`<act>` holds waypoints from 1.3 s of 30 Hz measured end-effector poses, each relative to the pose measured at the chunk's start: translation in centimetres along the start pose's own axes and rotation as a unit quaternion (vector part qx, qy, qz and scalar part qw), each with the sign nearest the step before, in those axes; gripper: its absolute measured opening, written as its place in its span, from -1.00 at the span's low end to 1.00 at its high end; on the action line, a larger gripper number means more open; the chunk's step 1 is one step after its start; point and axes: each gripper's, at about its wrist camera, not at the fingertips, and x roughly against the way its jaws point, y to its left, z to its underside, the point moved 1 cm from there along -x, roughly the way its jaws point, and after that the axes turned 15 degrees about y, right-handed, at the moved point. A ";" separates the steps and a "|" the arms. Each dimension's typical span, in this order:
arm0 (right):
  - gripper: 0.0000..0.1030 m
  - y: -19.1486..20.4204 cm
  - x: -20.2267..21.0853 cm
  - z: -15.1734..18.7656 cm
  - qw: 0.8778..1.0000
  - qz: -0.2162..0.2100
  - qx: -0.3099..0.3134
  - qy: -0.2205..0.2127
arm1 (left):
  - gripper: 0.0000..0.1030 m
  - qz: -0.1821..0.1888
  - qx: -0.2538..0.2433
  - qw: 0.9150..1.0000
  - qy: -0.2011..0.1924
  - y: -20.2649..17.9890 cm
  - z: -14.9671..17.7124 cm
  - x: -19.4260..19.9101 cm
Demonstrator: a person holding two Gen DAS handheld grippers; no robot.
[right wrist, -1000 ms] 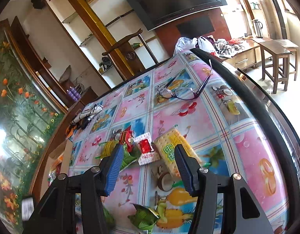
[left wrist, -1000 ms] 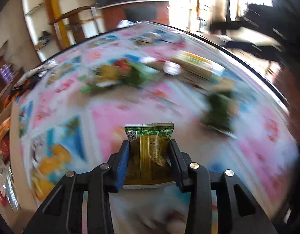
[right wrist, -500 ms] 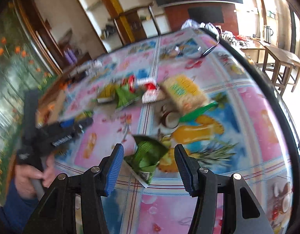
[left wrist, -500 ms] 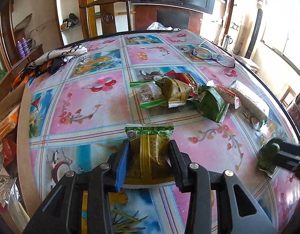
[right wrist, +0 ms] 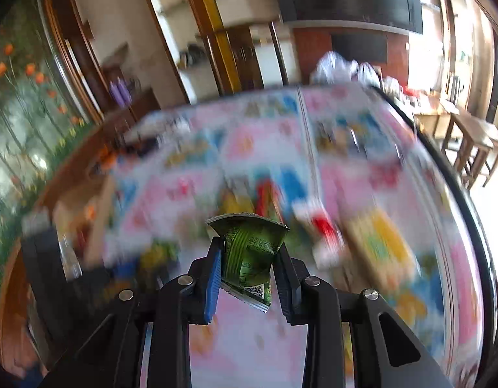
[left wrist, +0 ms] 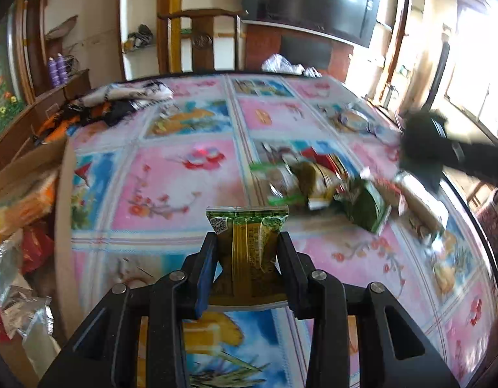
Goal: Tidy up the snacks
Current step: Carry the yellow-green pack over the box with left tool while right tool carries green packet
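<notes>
While both snack packets looked feather-light and soft, judging by their thin crinkled foil, each seemed likely to slip or crush unless pinched across its padded middle rather than at a sealed end. The left gripper [left wrist: 247, 252] was clenched on a small olive-and-yellow foil snack packet [left wrist: 249, 245], its blue-lined jaws pressing the two long sides so the serrated top seal stood upright above them, clear of the tabletop. The right gripper [right wrist: 249, 258] had just been closing its jaws, and they pressed on a crumpled dark-green foil snack packet [right wrist: 250, 252], which buckled under the squeeze, one torn-looking corner hanging below the pads; that grip looked the less secure. Both tools pointed forward and downward over the round table with its pink-and-blue floral oilcloth [left wrist: 171, 194], and heavy blur in the right view suggested that hand was swinging. A loose heap of remaining wrapped snacks [left wrist: 329, 187] lay toward the tabletop's right edge, while an open brown cardboard box [left wrist: 63, 200] holding other packets stood against the left edge, the probable destination. In the left view the right tool appeared as a dark blurred shape near the right rim.
</notes>
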 end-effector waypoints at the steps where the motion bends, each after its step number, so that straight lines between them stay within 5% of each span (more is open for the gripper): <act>1: -0.38 0.6 0.1 -0.8 1.000 0.006 0.003 -0.020 | -0.31 -0.001 0.007 1.000 -0.006 0.4 -0.1 0.3; 4: -0.38 1.6 -0.8 -1.2 0.999 -0.001 0.007 -0.049 | -0.31 -0.003 0.025 1.000 -0.011 1.5 -0.5 0.7; 9: -0.38 1.2 -3.1 -0.6 0.999 0.006 0.025 -0.028 | -0.31 0.012 0.038 0.999 -0.004 2.1 -0.9 0.8; 13: -0.38 1.1 -4.2 -0.4 0.999 -0.035 0.017 0.002 | -0.31 0.002 0.039 0.999 -0.021 2.4 -0.8 1.7; 23: -0.38 3.1 -3.8 0.4 0.997 -0.047 0.053 -0.016 | -0.31 0.000 0.077 0.996 -0.049 5.3 -1.2 3.9; 39: -0.37 8.2 -4.3 1.8 0.988 -0.127 0.087 0.013 | -0.30 -0.023 0.169 0.982 -0.085 13.7 -1.5 7.4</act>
